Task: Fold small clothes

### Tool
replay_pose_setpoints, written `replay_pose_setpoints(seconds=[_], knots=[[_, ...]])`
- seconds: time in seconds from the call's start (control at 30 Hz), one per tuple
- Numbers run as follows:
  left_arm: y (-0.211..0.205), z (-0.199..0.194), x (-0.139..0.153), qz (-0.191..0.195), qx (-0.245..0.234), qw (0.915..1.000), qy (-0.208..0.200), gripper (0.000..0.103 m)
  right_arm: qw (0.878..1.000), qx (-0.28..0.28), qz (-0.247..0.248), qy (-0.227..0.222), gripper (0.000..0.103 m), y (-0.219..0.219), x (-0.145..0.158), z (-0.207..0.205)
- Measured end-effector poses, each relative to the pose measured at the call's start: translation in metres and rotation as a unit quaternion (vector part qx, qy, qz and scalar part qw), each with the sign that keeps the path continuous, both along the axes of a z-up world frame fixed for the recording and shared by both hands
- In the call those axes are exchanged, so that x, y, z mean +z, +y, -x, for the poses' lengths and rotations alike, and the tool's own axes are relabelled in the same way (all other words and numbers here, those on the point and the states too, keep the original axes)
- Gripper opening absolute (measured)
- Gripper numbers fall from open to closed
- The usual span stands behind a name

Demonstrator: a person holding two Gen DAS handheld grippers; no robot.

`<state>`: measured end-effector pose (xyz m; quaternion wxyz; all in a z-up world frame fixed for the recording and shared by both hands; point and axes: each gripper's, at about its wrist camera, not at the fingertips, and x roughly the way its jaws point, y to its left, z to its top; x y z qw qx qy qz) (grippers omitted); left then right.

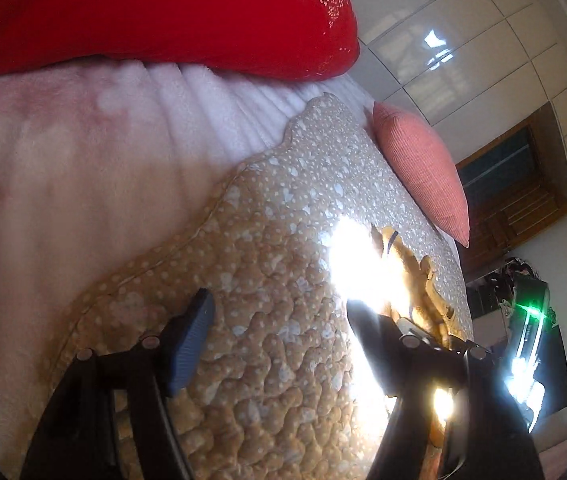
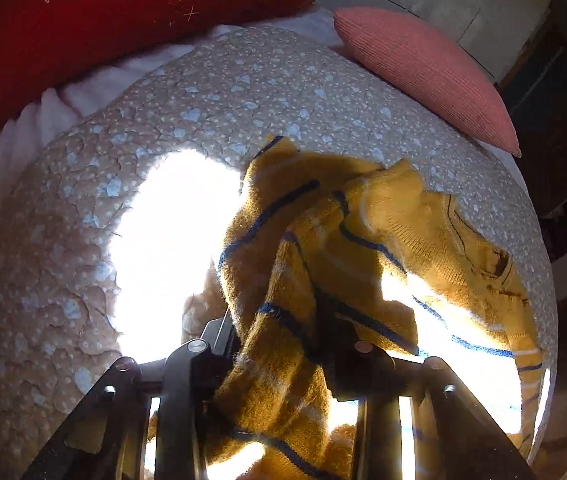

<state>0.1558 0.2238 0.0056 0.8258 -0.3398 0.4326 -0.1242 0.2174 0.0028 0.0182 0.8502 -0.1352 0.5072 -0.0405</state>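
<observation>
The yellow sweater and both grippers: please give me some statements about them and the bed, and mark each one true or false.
1. The right gripper is shut on the yellow sweater. True.
2. The left gripper holds the sweater too. False: its fingers stand apart over the quilt with nothing between them.
3. The sweater has dark blue stripes. True.
4. The sweater lies neatly folded flat. False: it is bunched and crumpled.
5. The pink pillow lies at the quilt's far edge. True.
6. The red cushion rests on top of the sweater. False: it lies far from it, at the back of the bed.
</observation>
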Motion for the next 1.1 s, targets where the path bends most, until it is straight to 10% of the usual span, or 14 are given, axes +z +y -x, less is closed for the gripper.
replay_pose_setpoints(seconds=[0.33, 0.57, 0.7, 0.8, 1.03, 1.1], knots=[[-0.061, 0.017, 0.012, -0.035, -0.073, 0.9964, -0.026, 0.069, 0.976, -0.159, -0.091, -0.114, 0.012, -0.201, 0.106, 0.079], [-0.129, 0.043, 0.012, -0.065, -0.145, 0.9870, -0.025, 0.070, 0.946, -0.286, -0.125, -0.091, 0.004, -0.341, 0.071, 0.144], [-0.146, 0.072, 0.020, -0.072, -0.177, 0.9811, -0.028, 0.070, 0.937, -0.263, -0.191, -0.128, 0.014, -0.355, 0.074, 0.168], [-0.147, 0.091, 0.024, -0.082, -0.183, 0.9794, -0.019, 0.070, 0.927, -0.237, -0.239, -0.164, 0.064, -0.356, 0.085, 0.171], [-0.158, 0.115, 0.044, -0.105, -0.185, 0.9770, -0.011, 0.070, 0.936, -0.185, -0.273, -0.121, 0.065, -0.323, 0.054, 0.123], [-0.166, 0.122, 0.052, -0.121, -0.192, 0.9738, -0.017, 0.071, 0.934, -0.172, -0.293, -0.110, 0.038, -0.314, 0.044, 0.114]])
